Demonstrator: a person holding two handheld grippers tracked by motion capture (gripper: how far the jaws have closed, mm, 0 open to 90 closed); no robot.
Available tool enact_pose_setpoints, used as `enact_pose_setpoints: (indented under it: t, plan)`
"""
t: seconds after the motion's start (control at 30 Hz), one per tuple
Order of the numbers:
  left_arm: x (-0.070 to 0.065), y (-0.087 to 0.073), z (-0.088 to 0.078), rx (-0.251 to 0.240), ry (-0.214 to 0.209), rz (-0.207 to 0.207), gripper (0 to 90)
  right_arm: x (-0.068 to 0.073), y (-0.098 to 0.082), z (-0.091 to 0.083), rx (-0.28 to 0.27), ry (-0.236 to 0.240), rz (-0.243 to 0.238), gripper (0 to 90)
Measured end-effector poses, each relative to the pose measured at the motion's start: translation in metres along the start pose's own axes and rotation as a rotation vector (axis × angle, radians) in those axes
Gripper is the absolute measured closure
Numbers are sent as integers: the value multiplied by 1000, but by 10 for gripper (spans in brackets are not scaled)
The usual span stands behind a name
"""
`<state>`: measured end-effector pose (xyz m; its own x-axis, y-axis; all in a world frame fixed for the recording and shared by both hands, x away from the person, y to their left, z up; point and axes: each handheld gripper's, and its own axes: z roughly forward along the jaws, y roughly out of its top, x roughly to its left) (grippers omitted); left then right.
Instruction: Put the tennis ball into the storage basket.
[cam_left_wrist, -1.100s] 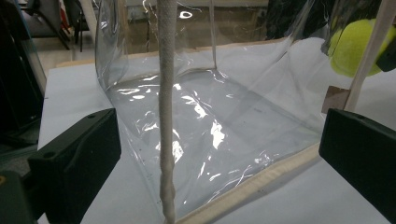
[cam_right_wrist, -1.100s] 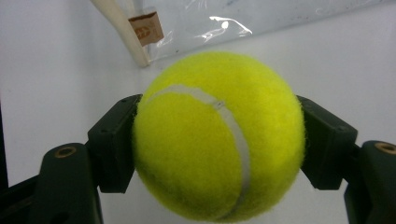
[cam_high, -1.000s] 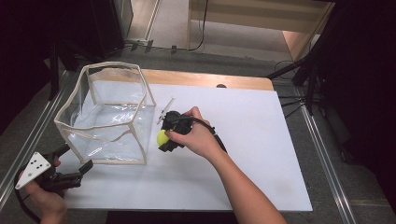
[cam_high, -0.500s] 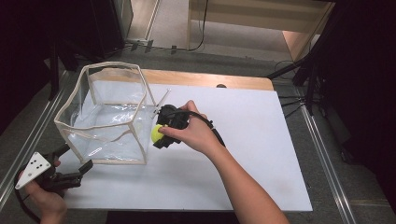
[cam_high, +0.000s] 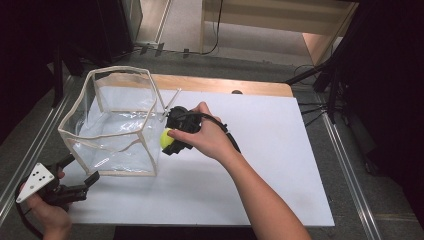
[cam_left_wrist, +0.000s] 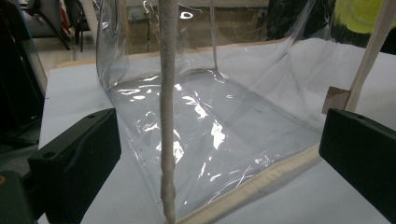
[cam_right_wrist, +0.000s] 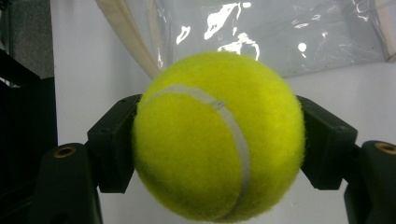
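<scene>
While the person leans over the white table (cam_high: 240, 190):
Right gripper (cam_high: 172, 142): jaws clamped on the tennis ball (cam_right_wrist: 217, 137), held just beside the clear bag's (cam_high: 112, 130) near corner.
Left gripper (cam_high: 82, 175): jaws apart, nothing pinched, low at the bag's front corner.

the white table (cam_high: 260, 165) is seen from above and forward by the high view. the clear bag (cam_left_wrist: 210, 121) is faced at close range by the left gripper view. the tennis ball (cam_right_wrist: 217, 137), shared with the high view (cam_high: 166, 138), is framed very closely by the right gripper view.
</scene>
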<state>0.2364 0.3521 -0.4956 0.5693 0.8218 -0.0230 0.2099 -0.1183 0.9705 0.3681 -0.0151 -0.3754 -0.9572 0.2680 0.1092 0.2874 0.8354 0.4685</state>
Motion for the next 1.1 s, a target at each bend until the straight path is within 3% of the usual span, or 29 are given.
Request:
enact_pose_setpoints:
  t: [0.47,0.73,1.1]
  plan:
    - [0,0,0,1,-3,2,0,-2,12,-20,-16,9,-12,238]
    - [1,1,-1,1,-10,1,0,-5,19,-33,-32,23,8,239]
    - [0,0,0,0,-5,1,0,-3,31,-51,-37,6,-25,239]
